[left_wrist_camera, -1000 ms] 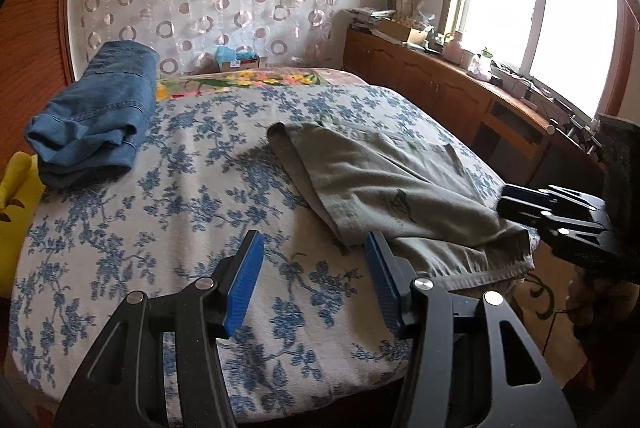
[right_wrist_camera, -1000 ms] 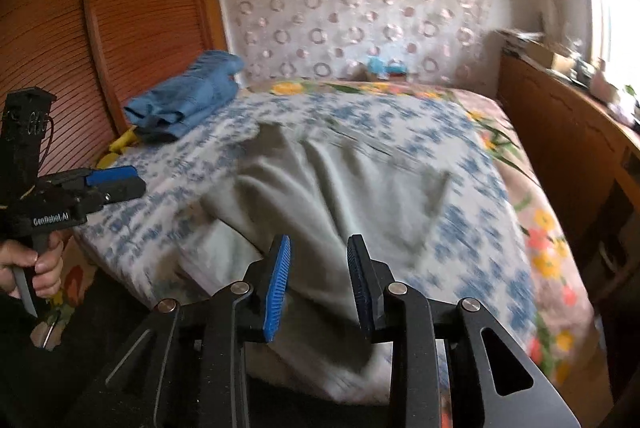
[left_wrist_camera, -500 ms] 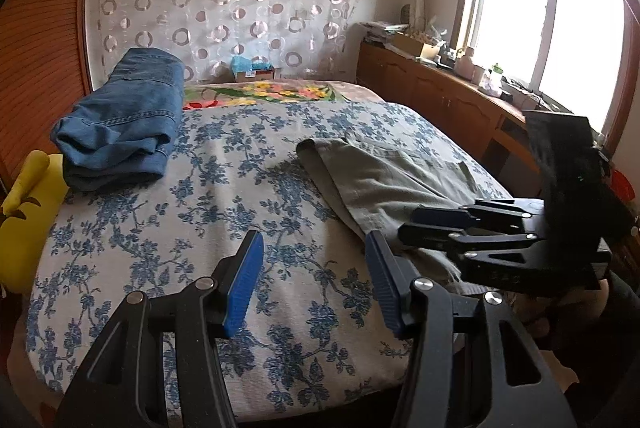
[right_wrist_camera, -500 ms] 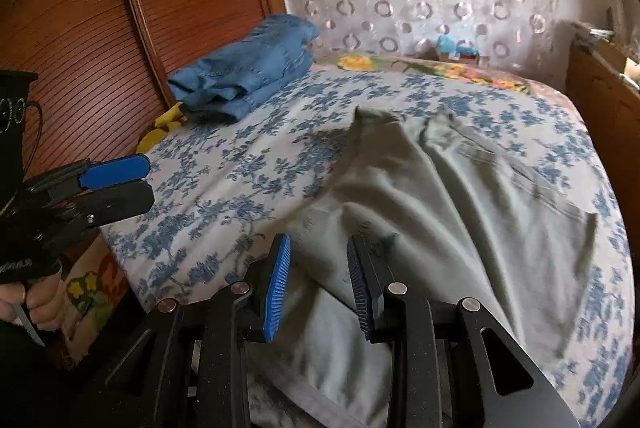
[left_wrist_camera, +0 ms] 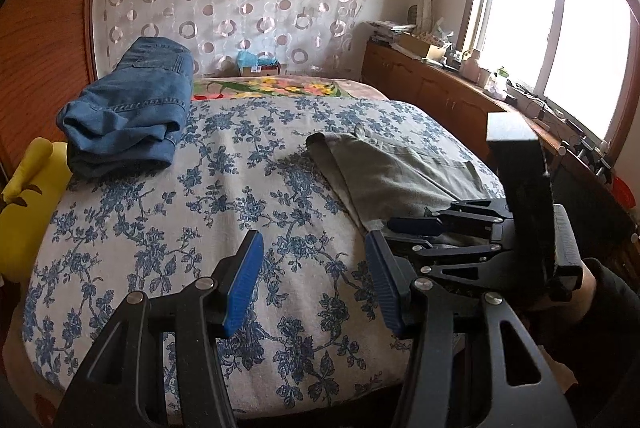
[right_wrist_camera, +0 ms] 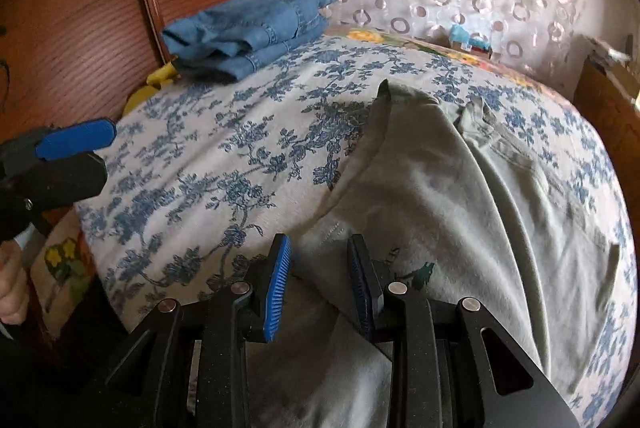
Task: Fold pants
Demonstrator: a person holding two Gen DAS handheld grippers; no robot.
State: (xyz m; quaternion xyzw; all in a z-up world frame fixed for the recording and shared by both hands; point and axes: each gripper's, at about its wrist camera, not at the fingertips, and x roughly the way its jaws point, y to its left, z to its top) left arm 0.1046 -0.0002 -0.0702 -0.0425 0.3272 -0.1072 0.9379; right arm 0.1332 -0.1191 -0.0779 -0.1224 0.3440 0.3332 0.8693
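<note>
Two pairs of trousers are lying on the bed [left_wrist_camera: 224,228]: one pair of grey-green pants [right_wrist_camera: 460,195] is spreading flat along the bed's right side, its lower end draping over the near edge, and one folded pair of blue jeans [left_wrist_camera: 128,115] is sitting at the far left corner. The right gripper [right_wrist_camera: 320,276] is hovering at the near edge over the pants' hem, its jaws narrow and just closing a little, cloth lying between the pads but not pinched. The left gripper [left_wrist_camera: 310,282] is hanging half open over bare bedspread, holding nothing, just beside the pants' left edge.
</note>
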